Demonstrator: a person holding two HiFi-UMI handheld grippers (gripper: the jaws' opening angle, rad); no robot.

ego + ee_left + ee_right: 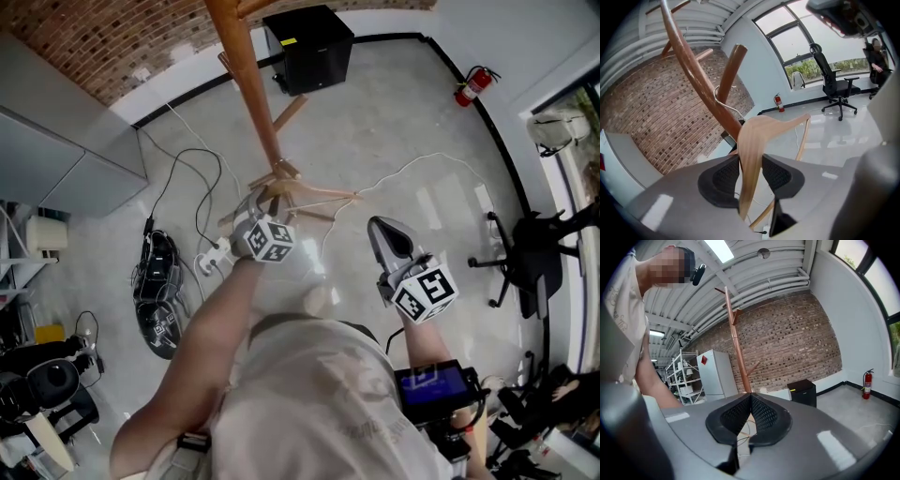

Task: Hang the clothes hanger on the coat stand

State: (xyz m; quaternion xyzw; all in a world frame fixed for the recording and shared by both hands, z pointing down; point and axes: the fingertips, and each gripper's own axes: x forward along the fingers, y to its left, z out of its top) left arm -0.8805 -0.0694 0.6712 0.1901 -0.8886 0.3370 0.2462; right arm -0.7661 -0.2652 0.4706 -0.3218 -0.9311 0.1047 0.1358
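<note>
Black cabinet (307,47) against a red brick wall (103,37), red fire extinguisher (473,84) by a white wall, black office chair (525,253) near the windows (797,44), loose cables (187,178) across the glossy grey floor (394,122), white fridge (712,373) beside metal shelves (679,378)

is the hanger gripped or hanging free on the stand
Gripped: the left gripper has its fingers pressed on both sides of the hanger. Its wire hook is beside a stand peg; whether it rests there, cannot tell.

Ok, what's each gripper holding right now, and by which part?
Left gripper clamps the wooden hanger by one shoulder arm, just below the neck. Right gripper holds nothing, fingers together.
</note>
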